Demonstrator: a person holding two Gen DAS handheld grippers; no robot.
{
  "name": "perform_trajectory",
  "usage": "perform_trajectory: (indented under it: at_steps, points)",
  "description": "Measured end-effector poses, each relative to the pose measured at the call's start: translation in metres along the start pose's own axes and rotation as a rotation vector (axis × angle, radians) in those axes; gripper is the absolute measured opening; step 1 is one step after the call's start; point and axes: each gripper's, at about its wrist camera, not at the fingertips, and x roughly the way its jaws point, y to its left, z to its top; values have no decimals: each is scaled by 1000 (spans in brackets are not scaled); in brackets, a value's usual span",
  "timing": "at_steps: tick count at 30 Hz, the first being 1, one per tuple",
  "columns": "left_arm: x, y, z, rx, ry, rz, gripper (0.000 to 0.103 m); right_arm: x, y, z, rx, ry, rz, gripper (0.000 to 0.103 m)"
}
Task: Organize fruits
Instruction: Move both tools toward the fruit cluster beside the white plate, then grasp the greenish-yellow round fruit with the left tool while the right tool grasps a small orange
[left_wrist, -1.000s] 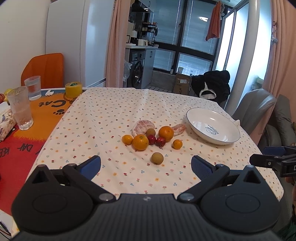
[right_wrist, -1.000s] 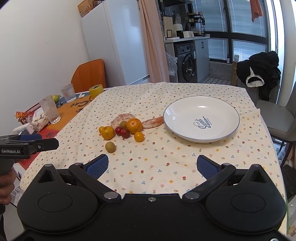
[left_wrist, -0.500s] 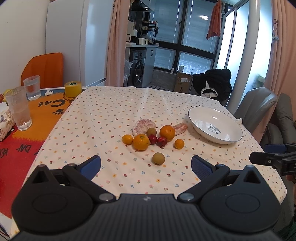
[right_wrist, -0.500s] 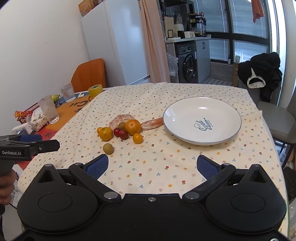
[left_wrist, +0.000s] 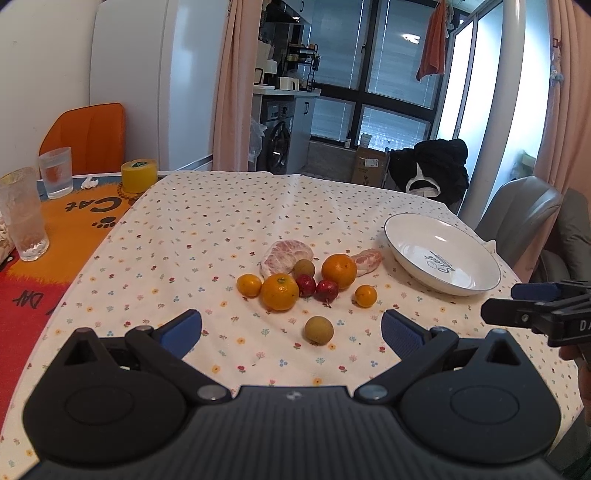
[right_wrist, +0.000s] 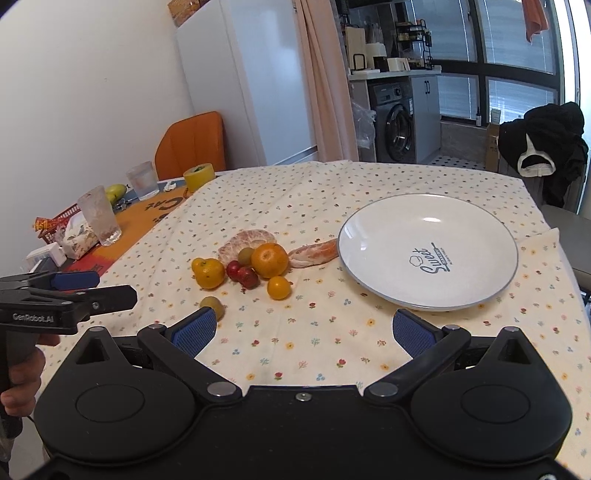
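Observation:
A cluster of fruit lies mid-table on the flowered cloth: a large orange (left_wrist: 339, 270), a second orange (left_wrist: 279, 292), two small tangerines (left_wrist: 365, 295), two red fruits (left_wrist: 326, 289), peeled pomelo pieces (left_wrist: 284, 254) and a lone brownish-green fruit (left_wrist: 318, 329) nearest me. An empty white plate (right_wrist: 480, 291) sits right of the fruit. My left gripper (left_wrist: 291, 328) hovers open just short of the brownish fruit. My right gripper (right_wrist: 301, 328) hangs open in front of the plate and fruit, holding nothing.
At the left are two drinking glasses (left_wrist: 23, 214), a yellow tape roll (left_wrist: 139, 175), an orange mat and an orange chair (left_wrist: 86, 138). A grey chair (left_wrist: 524, 218) stands behind the plate. A snack basket (right_wrist: 62, 225) sits at the table's left edge.
Both grippers have drifted slightly forward toward the fruit and plate. Their jaws stay open and nothing on the table has moved.

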Motion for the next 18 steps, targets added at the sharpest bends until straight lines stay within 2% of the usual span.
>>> perform_trajectory:
  at_steps: [2, 7, 10, 12, 18]
  points:
    - [4, -3, -1, 12, -7, -1, 101, 6, -1, -1, -8, 4, 8, 101]
    - [18, -5, -3, -3, -2, -10, 97, 21, -1, 0, -29, 25, 35, 85]
    - [30, -6, -4, -10, 21, -9, 85, 28, 0, 2, -40, 29, 52, 80]
    - [37, -5, -6, -25, 40, -12, 76, 35, 0, 3, -39, 39, 65, 72]
    - [54, -4, -10, -54, 73, -25, 60, 51, 0, 5, -38, 71, 103, 57]
